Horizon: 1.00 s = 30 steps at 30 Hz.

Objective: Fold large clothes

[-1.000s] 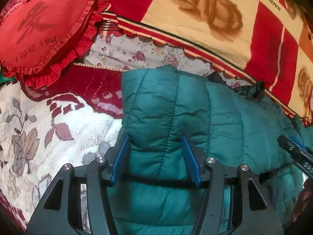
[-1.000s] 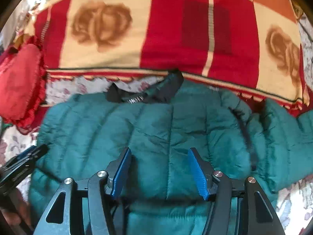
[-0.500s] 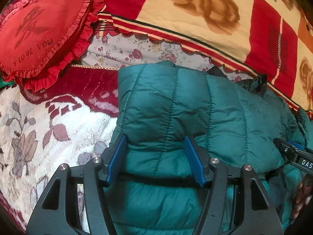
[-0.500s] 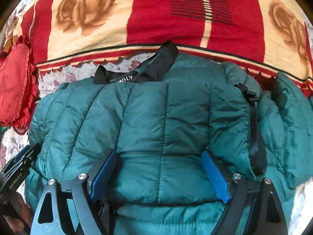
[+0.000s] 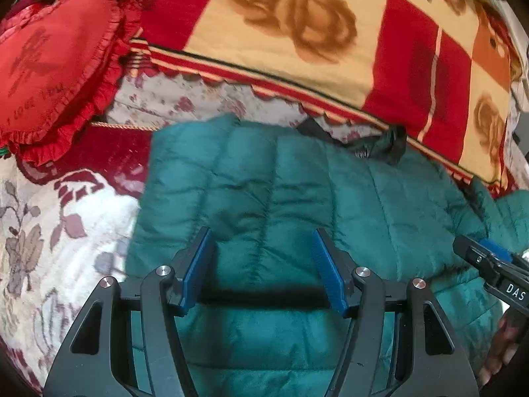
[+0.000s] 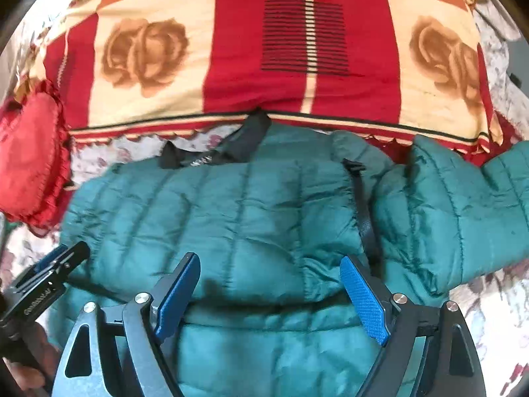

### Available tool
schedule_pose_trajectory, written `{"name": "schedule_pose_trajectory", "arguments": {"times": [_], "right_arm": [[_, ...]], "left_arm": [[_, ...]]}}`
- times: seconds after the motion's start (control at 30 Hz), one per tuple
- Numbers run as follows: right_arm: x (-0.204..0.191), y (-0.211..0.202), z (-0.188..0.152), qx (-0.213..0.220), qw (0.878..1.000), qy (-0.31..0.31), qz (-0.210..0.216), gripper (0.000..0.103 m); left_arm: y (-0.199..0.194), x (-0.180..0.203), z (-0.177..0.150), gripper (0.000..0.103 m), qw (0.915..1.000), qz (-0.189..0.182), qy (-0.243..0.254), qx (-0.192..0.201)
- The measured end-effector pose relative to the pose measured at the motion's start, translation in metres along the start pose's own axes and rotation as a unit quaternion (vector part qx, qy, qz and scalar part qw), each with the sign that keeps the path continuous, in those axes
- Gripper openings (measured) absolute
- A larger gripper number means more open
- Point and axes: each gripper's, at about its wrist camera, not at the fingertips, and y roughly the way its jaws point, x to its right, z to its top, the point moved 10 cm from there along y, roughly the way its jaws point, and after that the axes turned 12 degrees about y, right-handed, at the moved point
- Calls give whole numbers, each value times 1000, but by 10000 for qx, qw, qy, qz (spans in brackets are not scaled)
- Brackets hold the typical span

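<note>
— Where the left wrist camera looks down its own fingers, what do you make out?

— A quilted teal puffer jacket (image 5: 297, 198) spread on a floral white-and-maroon bedspread (image 5: 59, 231), folded over so a thick layer lies on top. The left gripper (image 5: 261, 258) stands above the near fold, its blue pads (image 5: 198, 264) spread apart, nothing pinched; whether they graze the cloth I cannot tell. A black collar (image 5: 380, 142) shows at the jacket's far edge. Far left sits a red heart-shaped frilled cushion (image 5: 56, 66); across the far side lies a red-and-cream blanket with brown roses (image 5: 297, 23). At the right edge the other tool's black tip pokes in, with fingers of a hand (image 5: 502, 340) below it.

— And the right wrist camera?

— The same jacket fills the middle, with a sleeve (image 6: 463, 205) flopped out to the right and a black zipper strip (image 6: 363, 211) running near to far. The right gripper (image 6: 271, 278) has its jaws wide, straddling the folded edge without squeezing it. The left tool's tip sits at the near left, a hand (image 6: 26, 364) beneath it. The cushion is on the left and the blanket lies far.
</note>
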Motion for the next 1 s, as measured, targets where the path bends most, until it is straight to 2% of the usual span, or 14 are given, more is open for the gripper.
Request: {"name": "schedule_pose_trajectory", "arguments": {"times": [0.07, 0.23, 0.37, 0.47, 0.6, 0.83, 1.0], "right_arm": [[5, 12, -6, -98, 9998, -81, -154, 81], [7, 26, -12, -115, 9994, -205, -242, 81], [8, 12, -10, -99, 9998, -112, -158, 81], [10, -8, -8, 153, 9998, -92, -86, 81], [17, -20, -1, 386, 9990, -122, -211, 81], [35, 19, -13, -79, 9991, -29, -421, 81], [33, 9, -13, -54, 9992, -39, -395, 81]], "left_arm": [[6, 3, -4, 62, 10000, 60, 38, -47], [12, 6, -9, 63, 9997, 163, 163, -101], [12, 6, -10, 63, 9997, 164, 182, -86], [12, 5, -10, 64, 9997, 154, 164, -77], [12, 6, -9, 64, 9997, 170, 172, -79], [12, 6, -9, 66, 9996, 185, 207, -42], [8, 7, -10, 66, 9995, 171, 263, -27]]}}
